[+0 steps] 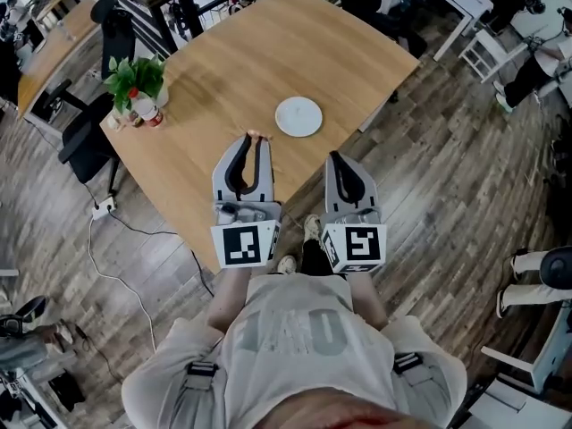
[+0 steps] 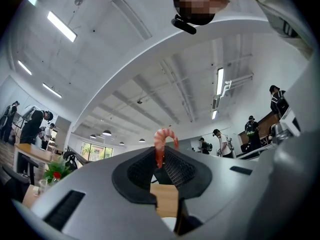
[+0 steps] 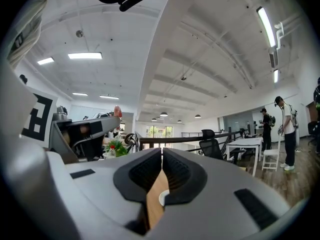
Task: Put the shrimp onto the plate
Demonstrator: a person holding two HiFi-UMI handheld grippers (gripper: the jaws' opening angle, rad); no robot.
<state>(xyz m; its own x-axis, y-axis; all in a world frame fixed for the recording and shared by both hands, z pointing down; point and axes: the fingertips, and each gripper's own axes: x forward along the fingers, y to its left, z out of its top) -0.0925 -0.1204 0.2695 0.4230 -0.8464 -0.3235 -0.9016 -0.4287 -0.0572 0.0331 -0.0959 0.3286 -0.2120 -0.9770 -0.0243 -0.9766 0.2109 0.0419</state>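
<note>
My left gripper (image 1: 256, 138) is shut on a pink shrimp (image 2: 163, 144), whose curled body sticks up past the black pads; in the head view the shrimp (image 1: 256, 136) shows as a small pink tip at the jaw ends. It hangs just left of and nearer than the white plate (image 1: 298, 116), which sits bare on the wooden table (image 1: 268, 61). My right gripper (image 1: 337, 157) is shut with nothing in it, held off the table's near edge. Through its jaws a sliver of the plate (image 3: 163, 198) shows, and the shrimp (image 3: 117, 111) shows at the left.
A potted plant (image 1: 136, 79) with small bottles (image 1: 152, 114) beside it stands at the table's left corner. A black chair (image 1: 89, 137) is left of the table. A white cable (image 1: 116, 239) runs over the wood floor. Other desks and people stand farther off.
</note>
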